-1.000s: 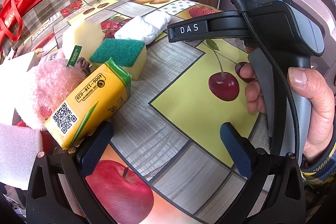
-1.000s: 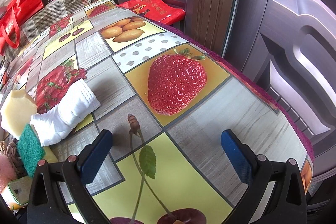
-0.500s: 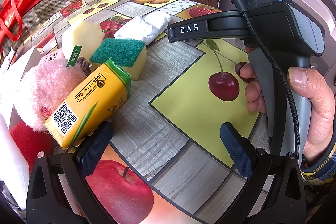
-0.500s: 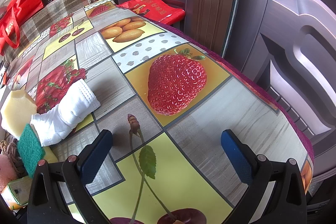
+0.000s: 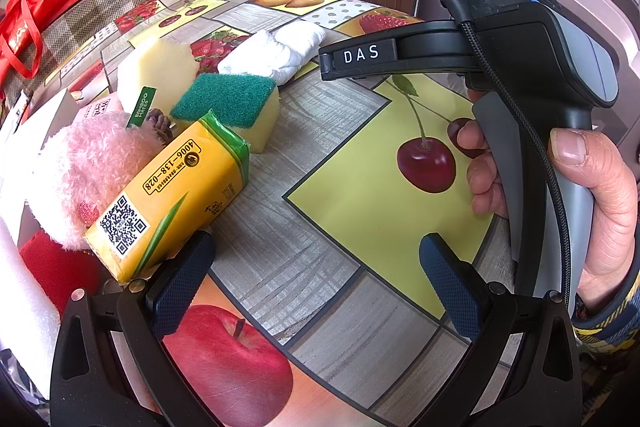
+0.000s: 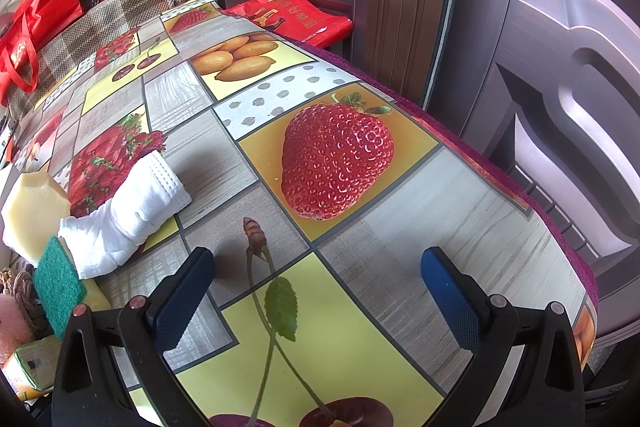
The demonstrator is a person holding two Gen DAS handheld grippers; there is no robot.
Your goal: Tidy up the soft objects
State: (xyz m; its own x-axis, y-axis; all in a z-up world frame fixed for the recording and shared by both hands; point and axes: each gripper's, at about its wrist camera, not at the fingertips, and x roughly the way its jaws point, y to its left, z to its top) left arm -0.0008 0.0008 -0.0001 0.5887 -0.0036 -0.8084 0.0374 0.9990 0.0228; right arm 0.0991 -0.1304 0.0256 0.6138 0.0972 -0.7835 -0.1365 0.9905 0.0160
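Left gripper [image 5: 316,271] spread wide; tissue pack [image 5: 168,195] touching its left finger.

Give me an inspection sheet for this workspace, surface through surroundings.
Surface: fruit-print tablecloth, flat.
Job's things: yellow tissue pack leaning on pink plush; green-topped sponge, plain yellow sponge, white rolled cloth clustered at the left.
Clutter: white foam at the left edge.
Grippers: left tool open, empty; right tool open, empty.
Cables: black braided cable on the right handle.
Surroundings: doors, red bags.
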